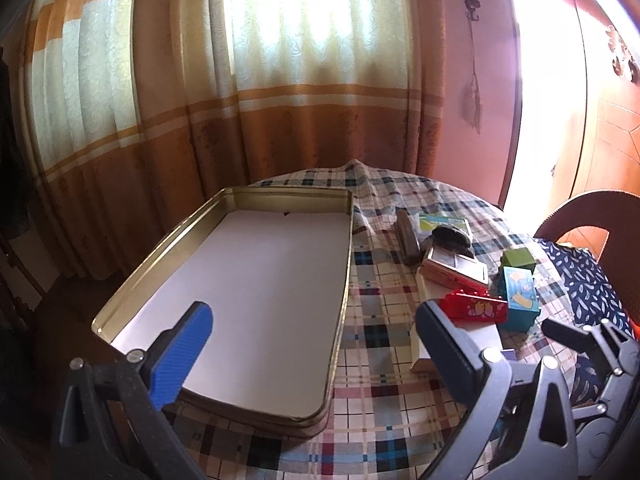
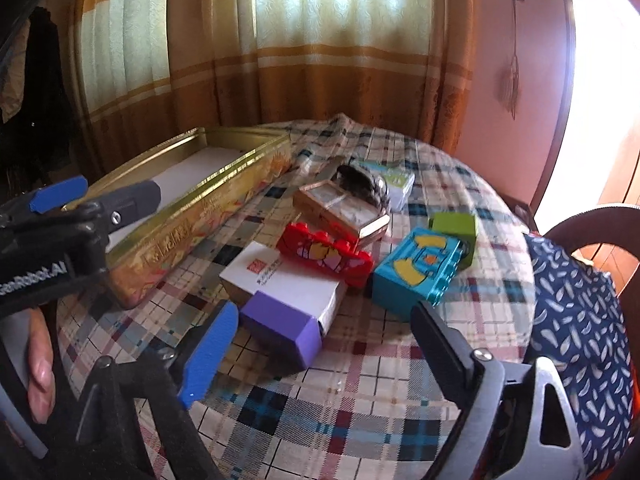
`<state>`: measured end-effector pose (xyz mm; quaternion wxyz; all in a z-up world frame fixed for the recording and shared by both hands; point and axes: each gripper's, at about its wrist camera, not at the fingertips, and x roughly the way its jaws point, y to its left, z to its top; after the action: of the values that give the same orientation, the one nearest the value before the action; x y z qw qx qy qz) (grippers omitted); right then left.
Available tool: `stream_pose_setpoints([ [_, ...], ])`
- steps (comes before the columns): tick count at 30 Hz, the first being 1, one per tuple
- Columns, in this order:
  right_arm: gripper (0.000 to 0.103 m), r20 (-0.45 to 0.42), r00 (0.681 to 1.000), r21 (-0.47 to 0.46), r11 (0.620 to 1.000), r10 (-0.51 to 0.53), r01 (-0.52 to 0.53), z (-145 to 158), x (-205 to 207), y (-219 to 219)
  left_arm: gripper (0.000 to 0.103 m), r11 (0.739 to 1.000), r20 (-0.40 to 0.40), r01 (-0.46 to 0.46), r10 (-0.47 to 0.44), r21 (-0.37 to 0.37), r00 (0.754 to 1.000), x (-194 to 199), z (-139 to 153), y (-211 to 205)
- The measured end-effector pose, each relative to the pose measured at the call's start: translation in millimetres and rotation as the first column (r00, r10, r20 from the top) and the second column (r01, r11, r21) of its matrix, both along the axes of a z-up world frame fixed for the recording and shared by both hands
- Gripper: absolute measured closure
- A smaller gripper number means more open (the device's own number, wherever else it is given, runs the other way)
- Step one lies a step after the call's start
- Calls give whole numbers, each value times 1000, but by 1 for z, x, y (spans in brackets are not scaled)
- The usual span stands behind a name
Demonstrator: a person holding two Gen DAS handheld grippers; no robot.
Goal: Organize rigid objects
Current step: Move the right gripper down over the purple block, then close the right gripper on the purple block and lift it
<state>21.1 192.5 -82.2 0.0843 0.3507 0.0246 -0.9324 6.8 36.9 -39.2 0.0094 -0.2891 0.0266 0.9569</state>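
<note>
The left gripper point(image 1: 312, 344) hangs with fingers spread and empty above the near end of the shallow gold metal tin point(image 1: 344, 280); the right gripper point(image 2: 324, 344), equally wide and empty, faces the purple block point(image 2: 280, 326). Risk: the block touches the white card box point(image 2: 280, 280), so a finger could shove both. The red toy brick point(image 2: 326, 254) and teal toy block point(image 2: 416, 270) crowd just beyond.

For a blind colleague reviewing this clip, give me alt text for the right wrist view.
The open right gripper hovers over a plaid tablecloth, aimed at a purple block lying against a white box. Beyond are a red brick, a teal block and a gold tin at left.
</note>
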Motion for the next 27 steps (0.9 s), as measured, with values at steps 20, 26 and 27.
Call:
stream_pose_setpoints([
  [20, 58, -32, 995, -76, 992, 98, -100, 9, 2, 9, 0, 998, -10, 56, -56, -7, 998, 3, 1, 13],
  [26, 58, -90, 995, -90, 994, 50, -58, 27, 2, 26, 0, 996, -9, 82, -83, -18, 997, 5, 1, 27],
  [27, 58, -93, 995, -90, 995, 39, -48, 28, 0, 30, 0, 995, -12, 93, -93, -26, 996, 6, 0, 31],
])
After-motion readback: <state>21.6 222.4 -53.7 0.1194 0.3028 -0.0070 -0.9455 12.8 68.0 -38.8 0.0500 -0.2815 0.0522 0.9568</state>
